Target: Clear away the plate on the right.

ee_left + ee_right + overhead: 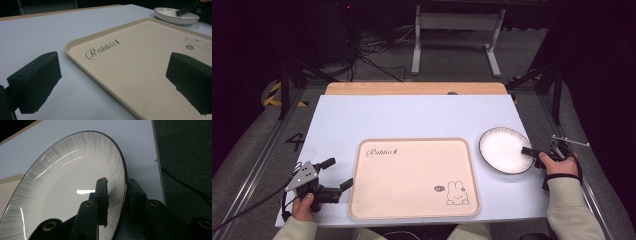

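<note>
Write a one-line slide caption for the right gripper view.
Right hand-held gripper straddling the rim of a round white ceramic plate with a thin dark edge, one jaw inside, one outside.

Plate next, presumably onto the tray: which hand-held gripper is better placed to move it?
Right. The right hand-held gripper already straddles the plate rim, one jaw inside and one outside. The left hand-held gripper is open beside the tray, across the tray from the plate.
</note>
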Tool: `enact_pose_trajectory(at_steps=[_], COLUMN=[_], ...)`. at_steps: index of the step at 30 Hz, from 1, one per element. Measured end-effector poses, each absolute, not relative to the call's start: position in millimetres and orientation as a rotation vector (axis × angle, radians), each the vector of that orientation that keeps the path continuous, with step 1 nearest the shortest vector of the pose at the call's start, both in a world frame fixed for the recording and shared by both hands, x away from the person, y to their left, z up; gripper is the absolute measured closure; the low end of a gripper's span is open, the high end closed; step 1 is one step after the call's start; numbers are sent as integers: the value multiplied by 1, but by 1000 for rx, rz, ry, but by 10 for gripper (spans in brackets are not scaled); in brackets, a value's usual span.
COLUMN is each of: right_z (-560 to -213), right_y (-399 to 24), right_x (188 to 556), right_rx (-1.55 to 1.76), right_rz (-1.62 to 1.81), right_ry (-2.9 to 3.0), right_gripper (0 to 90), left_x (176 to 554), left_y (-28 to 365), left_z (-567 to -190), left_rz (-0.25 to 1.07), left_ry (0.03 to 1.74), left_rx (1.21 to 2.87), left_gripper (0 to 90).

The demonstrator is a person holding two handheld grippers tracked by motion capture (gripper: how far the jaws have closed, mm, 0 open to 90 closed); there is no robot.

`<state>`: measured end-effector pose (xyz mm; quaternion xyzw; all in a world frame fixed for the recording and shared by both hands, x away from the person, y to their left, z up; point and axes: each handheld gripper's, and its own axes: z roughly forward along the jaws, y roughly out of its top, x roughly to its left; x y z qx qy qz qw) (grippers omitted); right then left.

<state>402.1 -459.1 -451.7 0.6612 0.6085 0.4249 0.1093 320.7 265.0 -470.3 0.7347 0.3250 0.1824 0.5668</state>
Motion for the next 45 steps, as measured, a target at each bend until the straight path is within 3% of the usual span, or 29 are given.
enact_pose_trajectory(at_steps=[17,45], right_z=[-435,-392], right_y=[-453,-448], right_x=[395,372], right_rx=[1894,1815], right_rz=[1363,1463], right_ry=[1711,1629], right_gripper=[844,839], left_x=[320,321], left_y=[265,265], left_z=[-470,-470], left_rz=[430,429], left_ry=[763,762], left_rx=[1726,1727], left_gripper=[3,4])
